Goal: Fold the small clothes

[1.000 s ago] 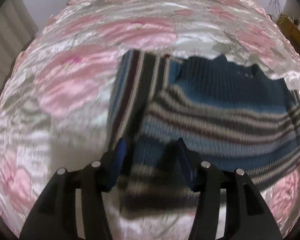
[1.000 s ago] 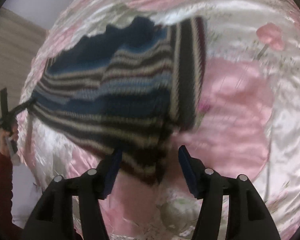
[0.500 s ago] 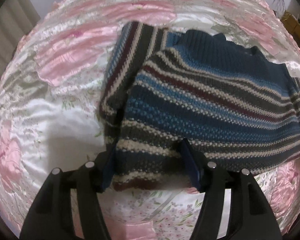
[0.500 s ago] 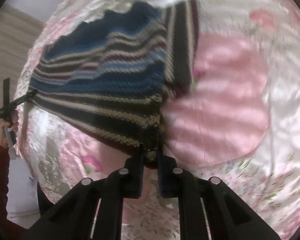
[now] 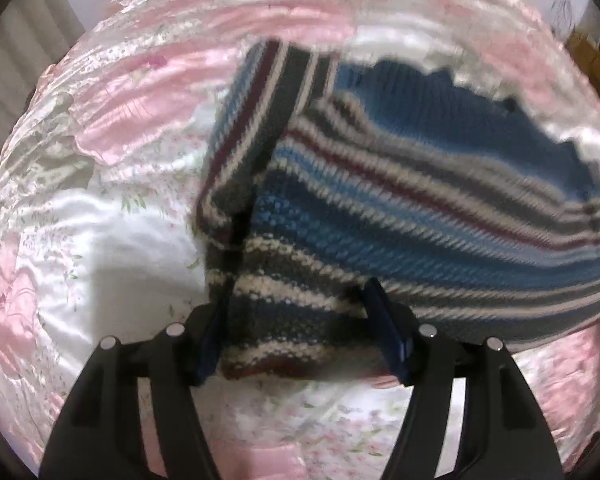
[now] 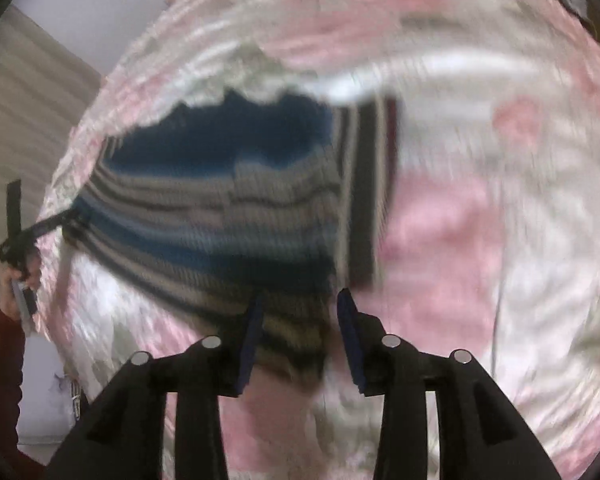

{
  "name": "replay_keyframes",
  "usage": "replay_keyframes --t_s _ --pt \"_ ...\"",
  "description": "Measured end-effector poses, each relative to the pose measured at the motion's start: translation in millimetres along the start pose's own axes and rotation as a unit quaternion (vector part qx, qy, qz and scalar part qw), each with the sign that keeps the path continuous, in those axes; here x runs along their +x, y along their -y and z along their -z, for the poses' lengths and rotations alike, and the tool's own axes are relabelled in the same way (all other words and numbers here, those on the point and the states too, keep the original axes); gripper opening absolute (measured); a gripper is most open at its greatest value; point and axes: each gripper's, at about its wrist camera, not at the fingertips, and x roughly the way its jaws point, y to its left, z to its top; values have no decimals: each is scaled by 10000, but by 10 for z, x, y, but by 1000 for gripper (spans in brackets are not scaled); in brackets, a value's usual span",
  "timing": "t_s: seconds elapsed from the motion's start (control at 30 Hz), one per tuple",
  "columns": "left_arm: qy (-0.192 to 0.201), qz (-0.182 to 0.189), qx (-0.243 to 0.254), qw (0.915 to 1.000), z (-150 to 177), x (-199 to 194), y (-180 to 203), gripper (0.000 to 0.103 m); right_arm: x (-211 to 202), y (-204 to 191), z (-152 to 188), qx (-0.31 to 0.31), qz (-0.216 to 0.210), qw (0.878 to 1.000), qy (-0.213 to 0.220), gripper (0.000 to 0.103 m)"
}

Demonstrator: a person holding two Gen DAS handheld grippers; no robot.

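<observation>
Striped knit sweater [image 5: 400, 216] lies on the bed's pink floral satin cover [image 5: 112, 216], one sleeve [image 5: 252, 120] folded over the body.

Left tongs [image 5: 300, 332]: I read the jaws as spread wide, the sweater's lower corner lying between the blue pads, nothing pinched.

Right tongs [image 6: 300, 332]: jaws parted, the opposite hem corner sitting between them; the frame is motion-blurred, so I cannot tell if cloth touches a pad.

From the right wrist view, the far-left edge shows the left tongs at the sweater's corner, held by a hand [image 6: 14, 288] in a dark red sleeve [image 6: 0, 360].

Surroundings: pale curtain [image 5: 24, 60] at left, wooden furniture [image 5: 596, 60] at upper right. The sweater's bulk hides the cover beneath it.
</observation>
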Motion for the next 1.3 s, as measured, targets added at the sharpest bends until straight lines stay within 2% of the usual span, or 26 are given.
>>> replay_keyframes --t_s 0.1,0.23,0.3,0.33,0.43,0.47,0.5,0.53,0.57,0.63,0.67,0.7,0.73,0.8,0.93,1.03,1.17,1.3 --pt "138 203 12 9997 -203 -114 150 69 259 -127 -465 -160 130 9997 -136 45" --pt "83 265 153 9995 -536 45 435 71 635 -97 -961 51 90 9997 -218 49" --pt "149 47 171 9997 -724 148 490 72 793 -103 -1128 149 52 9997 -177 59" --pt "157 -22 122 9998 -829 219 476 72 858 -91 -1185 178 64 9997 -171 60" --pt "82 120 -102 9998 -1107 404 343 72 1088 -81 -1322 231 19 9992 -326 57" --pt "-4 81 -139 9999 -1160 451 329 72 1162 -90 -1346 218 17 9989 -403 48" --pt "-46 166 -193 9997 -1220 509 307 72 1176 -111 -1360 183 93 9990 -387 33" --pt "-141 361 -179 9991 -1289 587 299 72 1175 -134 -1378 140 136 9992 -337 23" --pt "-179 420 -167 9988 -1331 636 308 71 1144 -133 -1397 146 80 9996 -245 18" --pt "-250 374 -49 9990 -1369 740 365 65 1050 -43 -1426 391 -76 9992 35 16" --pt "-307 261 25 9992 -1372 791 391 49 1056 -15 -1429 432 -24 9991 44 15" --pt "-372 31 102 9993 -1362 846 409 40 1107 38 -1424 509 76 9987 4 15" --pt "-400 -130 94 9991 -1363 902 415 38 1163 77 -1412 575 71 9983 -53 15" --pt "-381 -205 -4 9991 -1362 928 414 35 1264 134 -1375 683 14 9976 -102 15" --pt "-337 -302 -52 9990 -1346 942 432 34 1217 153 -1345 760 -103 9970 -95 19" --pt "-310 -250 -139 9991 -1339 904 418 34 1051 115 -1272 705 39 9975 -74 32" --pt "-240 -359 -17 9991 -1225 722 425 34 788 20 -1074 436 545 9976 -33 32" --pt "-200 -173 -129 9996 -1062 506 448 35 553 -29 -752 508 581 9970 -67 32"
